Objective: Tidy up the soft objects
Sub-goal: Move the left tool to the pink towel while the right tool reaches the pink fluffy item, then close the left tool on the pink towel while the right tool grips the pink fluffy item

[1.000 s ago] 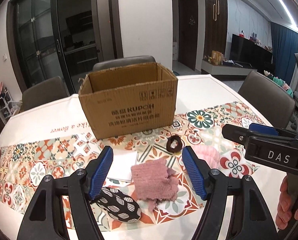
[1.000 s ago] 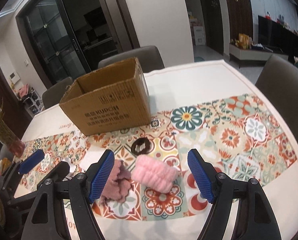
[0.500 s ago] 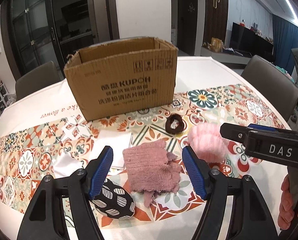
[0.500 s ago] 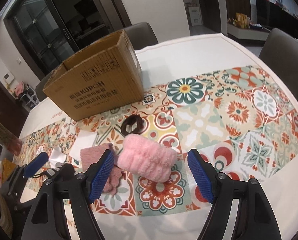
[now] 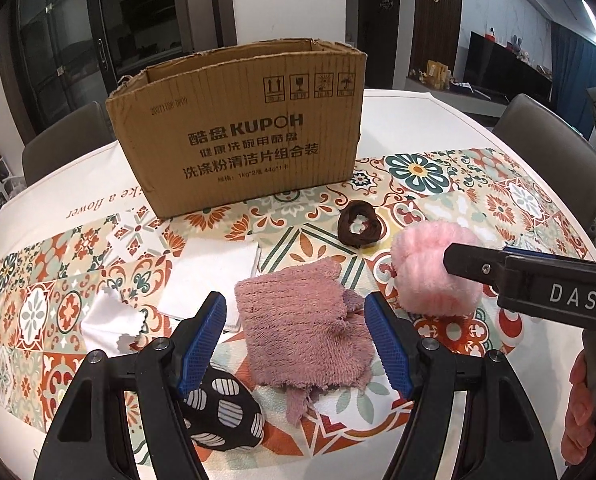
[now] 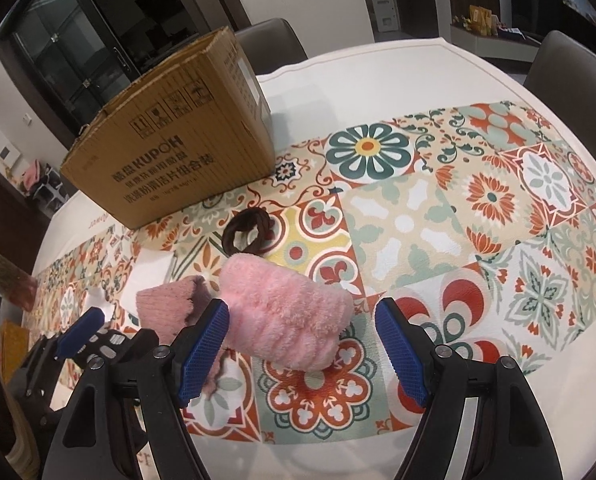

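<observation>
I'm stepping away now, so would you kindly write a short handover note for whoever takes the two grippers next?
Left gripper: open, nothing held, fingers either side of the dusty-pink cloth on the table.
Right gripper: open, nothing held, lined up on the fluffy pink roll.
On the tablecloth, in front of the cardboard box: brown hair tie, folded white cloth, small white cloth, black patterned pouch.
Done: nothing visibly packed; the box's inside is hidden.
Left: presumably grip each soft thing and put it in the box.
</observation>
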The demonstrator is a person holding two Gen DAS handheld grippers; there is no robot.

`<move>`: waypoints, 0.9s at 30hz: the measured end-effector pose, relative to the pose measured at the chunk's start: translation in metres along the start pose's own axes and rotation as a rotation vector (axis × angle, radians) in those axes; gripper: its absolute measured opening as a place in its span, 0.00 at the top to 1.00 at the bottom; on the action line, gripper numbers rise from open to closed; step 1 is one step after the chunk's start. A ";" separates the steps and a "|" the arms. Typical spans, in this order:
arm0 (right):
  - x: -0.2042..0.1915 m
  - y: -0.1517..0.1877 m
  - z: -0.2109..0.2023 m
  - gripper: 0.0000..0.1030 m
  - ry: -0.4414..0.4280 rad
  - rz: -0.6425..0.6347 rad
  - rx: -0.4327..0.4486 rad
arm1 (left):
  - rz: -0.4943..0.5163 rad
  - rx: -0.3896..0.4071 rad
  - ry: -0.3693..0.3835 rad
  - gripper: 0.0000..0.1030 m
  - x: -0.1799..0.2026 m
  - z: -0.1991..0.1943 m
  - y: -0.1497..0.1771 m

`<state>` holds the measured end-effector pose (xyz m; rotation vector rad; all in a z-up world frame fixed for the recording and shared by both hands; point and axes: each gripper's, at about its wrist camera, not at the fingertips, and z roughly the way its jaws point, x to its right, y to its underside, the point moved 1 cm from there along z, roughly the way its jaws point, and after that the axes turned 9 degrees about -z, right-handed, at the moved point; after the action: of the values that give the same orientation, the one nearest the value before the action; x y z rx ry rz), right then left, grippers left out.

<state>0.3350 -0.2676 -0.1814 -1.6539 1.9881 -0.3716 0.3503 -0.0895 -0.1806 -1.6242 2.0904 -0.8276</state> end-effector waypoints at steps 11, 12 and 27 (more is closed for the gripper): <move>0.002 0.002 0.020 0.26 -0.007 -0.005 -0.031 | 0.027 -0.010 -0.028 0.31 0.002 0.021 0.000; 0.002 0.002 0.021 0.26 -0.006 -0.006 -0.034 | 0.030 -0.014 -0.029 0.31 0.002 0.023 -0.001; -0.007 0.006 0.028 0.35 0.013 -0.065 -0.038 | 0.078 -0.080 -0.053 0.51 0.010 0.051 0.009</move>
<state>0.3467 -0.2561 -0.2063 -1.7469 1.9657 -0.3715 0.3717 -0.1093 -0.2244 -1.5759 2.1596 -0.6768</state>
